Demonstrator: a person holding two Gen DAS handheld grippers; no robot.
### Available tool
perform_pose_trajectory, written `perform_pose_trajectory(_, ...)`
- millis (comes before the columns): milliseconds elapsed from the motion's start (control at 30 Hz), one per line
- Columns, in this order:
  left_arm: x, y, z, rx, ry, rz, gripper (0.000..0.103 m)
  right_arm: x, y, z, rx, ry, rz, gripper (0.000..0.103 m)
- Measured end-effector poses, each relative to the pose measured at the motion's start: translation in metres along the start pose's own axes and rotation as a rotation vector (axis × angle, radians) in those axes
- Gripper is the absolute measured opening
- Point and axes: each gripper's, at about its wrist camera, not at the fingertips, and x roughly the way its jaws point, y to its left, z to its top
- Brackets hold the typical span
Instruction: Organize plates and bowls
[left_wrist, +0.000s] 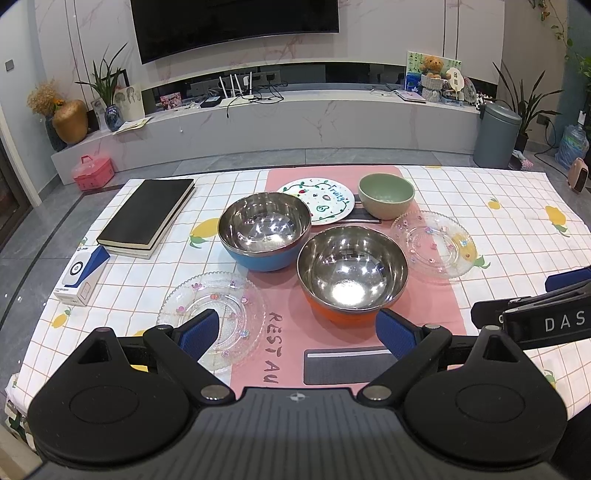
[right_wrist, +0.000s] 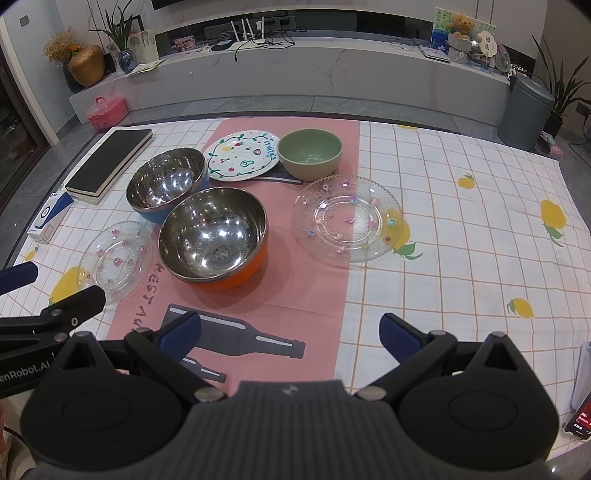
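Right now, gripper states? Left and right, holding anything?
Left gripper: open, fingers spread wide, holding nothing, above the table's near edge.
Right gripper: open, fingers spread wide, holding nothing, also above the near edge.

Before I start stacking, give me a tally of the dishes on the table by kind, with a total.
Steel bowls: 2, one orange-sided, one blue-sided
Green ceramic bowl: 1
Clear glass plates: 2, left and right
White painted plate: 1
Total: 6 dishes
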Motion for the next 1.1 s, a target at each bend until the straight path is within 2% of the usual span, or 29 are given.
perform_pose_trajectory(200,-0.001,0.003,0.002,-0.005,0.002,-0.003,0.103,0.002,0.001,0.001,0.002,0.003,0.003,0.100)
perform_pose_trajectory(367,0.004,0.007,0.005,-0.032,0.006,-0.031,0.103,0.002,-0.003,0.001,0.026,-0.030,0.023,0.100)
perform_pose_trajectory(467,0.010,0.011,0.007,-0.057,0.000,-0.074,0.084,0.005,-0.006,0.001,0.065,-0.064,0.043,0.100)
perform_pose_trajectory(567,0.020,0.014,0.009,-0.110,0.024,-0.097,0.079,0.008,-0.004,0.003,0.089,-0.112,0.011,0.098)
perform_pose_trajectory(767,0.036,0.030,0.010,-0.244,0.000,-0.162,0.063,0.023,0.002,0.011,0.041,-0.210,-0.023,0.084)
perform_pose_trajectory(800,0.040,0.032,0.010,-0.258,-0.014,-0.172,0.055,0.027,0.002,0.013,0.048,-0.212,-0.014,0.083)
perform_pose_trajectory(900,0.052,0.034,0.012,-0.278,-0.036,-0.189,0.047,0.037,0.002,0.018,0.072,-0.216,0.034,0.073)
perform_pose_trajectory(1100,0.080,0.039,0.015,-0.344,-0.029,-0.236,0.045,0.065,0.013,0.027,0.061,-0.153,0.058,0.054)
